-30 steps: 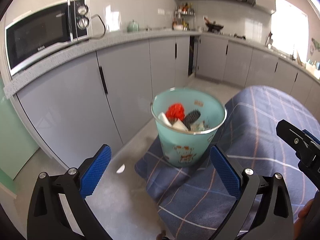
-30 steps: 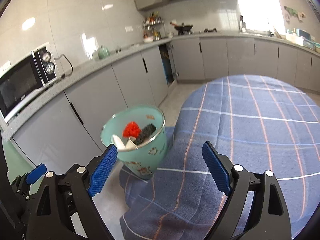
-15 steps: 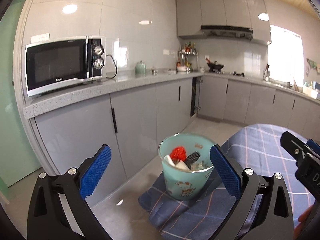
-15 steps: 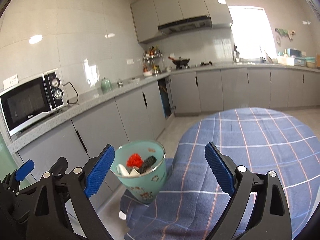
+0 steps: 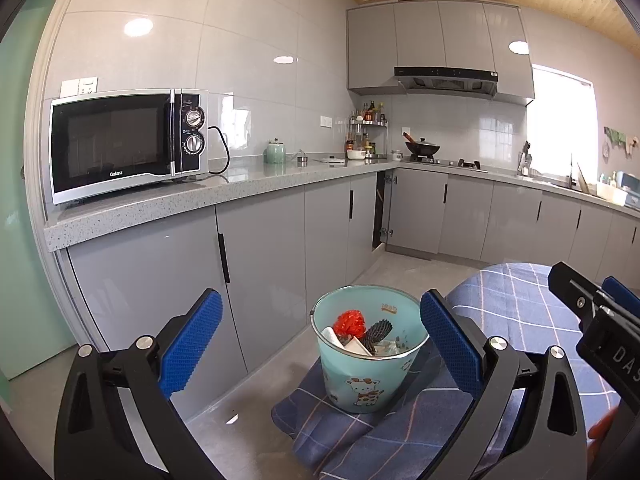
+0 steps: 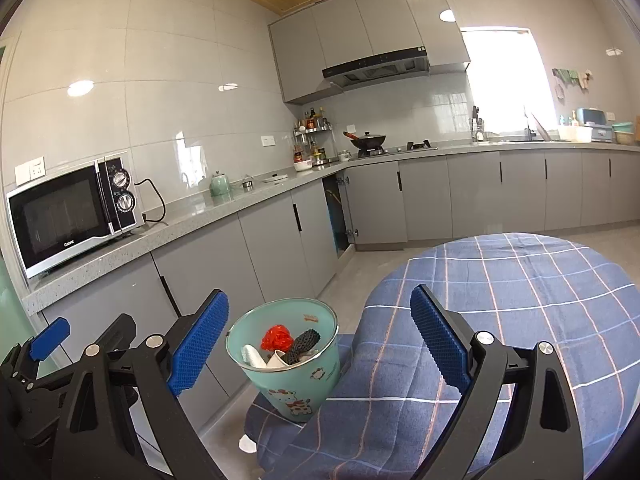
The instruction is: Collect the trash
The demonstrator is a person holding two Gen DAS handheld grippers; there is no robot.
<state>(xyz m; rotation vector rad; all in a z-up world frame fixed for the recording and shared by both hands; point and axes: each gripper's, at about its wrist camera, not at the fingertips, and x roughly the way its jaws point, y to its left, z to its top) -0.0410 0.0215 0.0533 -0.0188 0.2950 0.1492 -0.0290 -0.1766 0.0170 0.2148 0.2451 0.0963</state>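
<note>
A teal trash bin [image 5: 370, 376] with a cartoon print stands on the hanging corner of a blue plaid tablecloth [image 5: 520, 308]. It holds a red crumpled wrapper [image 5: 350, 322], a black net piece [image 5: 378, 332] and white scraps. The bin also shows in the right wrist view [image 6: 296, 380]. My left gripper [image 5: 320, 344] is open and empty, above and short of the bin. My right gripper [image 6: 320, 342] is open and empty, raised over the table edge [image 6: 520, 300]; its body shows at the right of the left wrist view.
Grey kitchen cabinets [image 5: 260, 248] run along the left and back walls under a stone counter with a microwave [image 5: 124, 144], a green jar [image 5: 275, 152] and a wok [image 5: 422, 146]. Grey floor [image 5: 248, 412] lies between cabinets and table.
Both grippers have lifted and tilted upward; the bin has dropped lower in both views and more wall and ceiling show. Both stay open and empty.
</note>
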